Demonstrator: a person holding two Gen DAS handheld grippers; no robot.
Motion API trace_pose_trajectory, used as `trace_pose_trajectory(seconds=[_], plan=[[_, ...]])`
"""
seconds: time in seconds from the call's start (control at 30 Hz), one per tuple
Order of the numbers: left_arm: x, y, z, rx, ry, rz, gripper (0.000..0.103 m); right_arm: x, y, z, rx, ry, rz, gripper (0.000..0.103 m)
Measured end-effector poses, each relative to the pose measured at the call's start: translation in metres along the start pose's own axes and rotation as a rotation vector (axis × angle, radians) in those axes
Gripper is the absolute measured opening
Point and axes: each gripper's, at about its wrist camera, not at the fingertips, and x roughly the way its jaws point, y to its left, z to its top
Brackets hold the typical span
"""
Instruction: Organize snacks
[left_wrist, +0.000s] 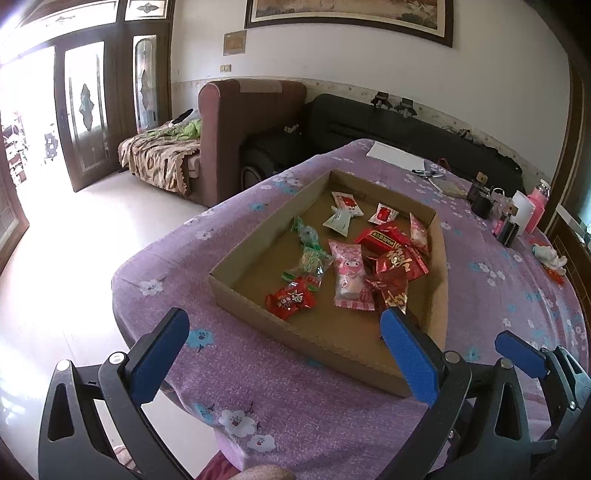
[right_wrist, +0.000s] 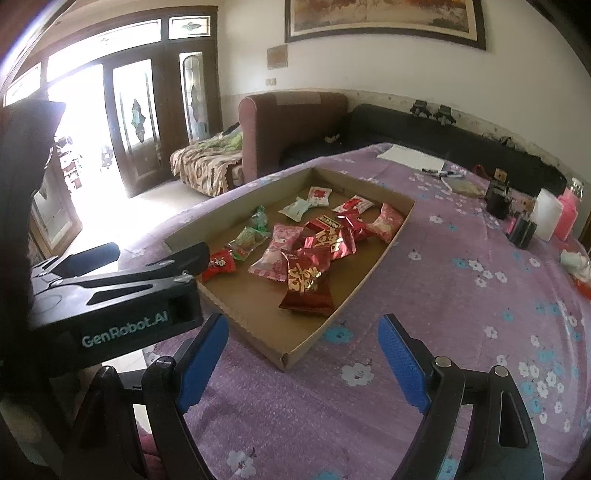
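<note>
I see a shallow, flat cardboard tray (left_wrist: 240, 284) on the purple floral cloth (left_wrist: 295, 424), holding crinkly foil and plastic snacks (left_wrist: 349, 275): red, pink, green and white pillow packs lying loose, some overlapping. My left gripper (left_wrist: 284, 354) hangs with blue-padded jaws wide apart, holding nothing, its right pad over the tray's near corner. My right gripper (right_wrist: 303, 363) is likewise wide apart and empty, over the cloth just before the tray corner (right_wrist: 286, 360).

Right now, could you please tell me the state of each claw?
Left claw: open, holding nothing, near the cardboard tray.
Right claw: open, holding nothing.
</note>
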Motion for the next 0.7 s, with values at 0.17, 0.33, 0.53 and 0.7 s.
trace_pose_trajectory(seconds=[0.17, 0.33, 0.53, 0.7], plan=[[0.004, 0.002, 0.003, -0.002, 0.003, 0.003, 0.103, 0.007, 0.001, 0.002, -0.023, 0.016, -0.011, 0.084], [0.004, 0.007, 0.007, -0.015, -0.012, 0.007, 0.103, -0.004, -0.046, 0.008, -0.004, -0.002, -0.194, 0.087], [0.012, -0.004, 0.005, 0.012, 0.019, -0.006, 0.103, 0.001, -0.142, -0.013, 0.149, 0.106, -0.325, 0.088], [0.009, -0.010, 0.006, 0.028, 0.009, -0.002, 0.103, 0.021, -0.200, -0.041, 0.207, 0.212, -0.431, 0.089]])
